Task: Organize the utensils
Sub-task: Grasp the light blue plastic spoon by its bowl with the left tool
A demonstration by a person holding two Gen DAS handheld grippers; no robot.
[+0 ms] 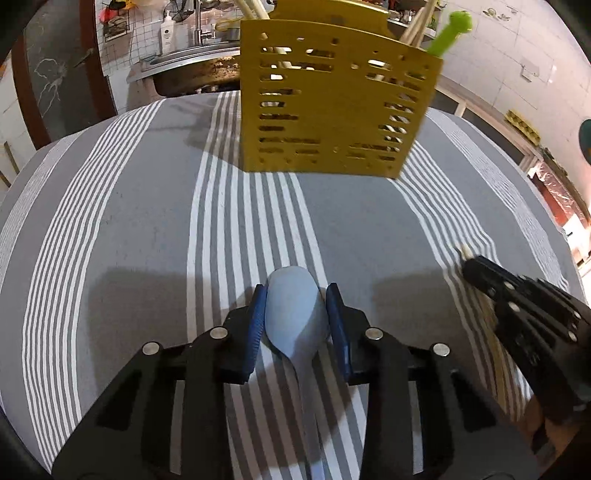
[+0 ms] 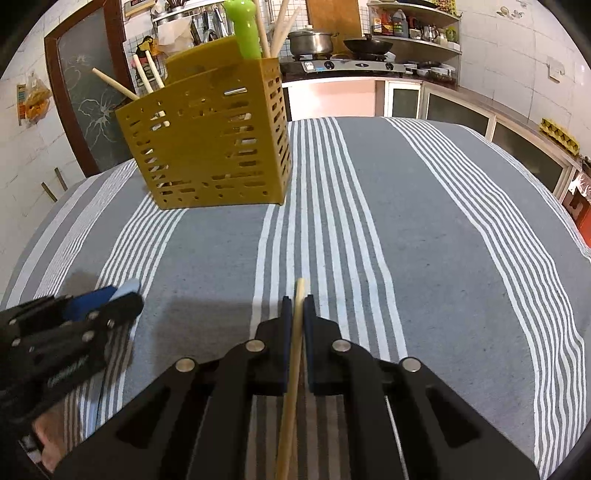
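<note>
Pale blue, a spoon (image 1: pixel 295 314) is clamped at its bowl by the left gripper (image 1: pixel 297 314) above the striped cloth (image 1: pixel 129 229). A wooden stick (image 2: pixel 295 347) is pinched by the right gripper (image 2: pixel 297 314). Behind, a yellow holder (image 2: pixel 214 147) stands with utensils inside.

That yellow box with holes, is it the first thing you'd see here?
Yes. The yellow box with holes stands at the far side of the striped cloth, with a green handle poking out. Up close, the left gripper pinches a pale blue spoon, and the right gripper squeezes a wooden stick.
</note>
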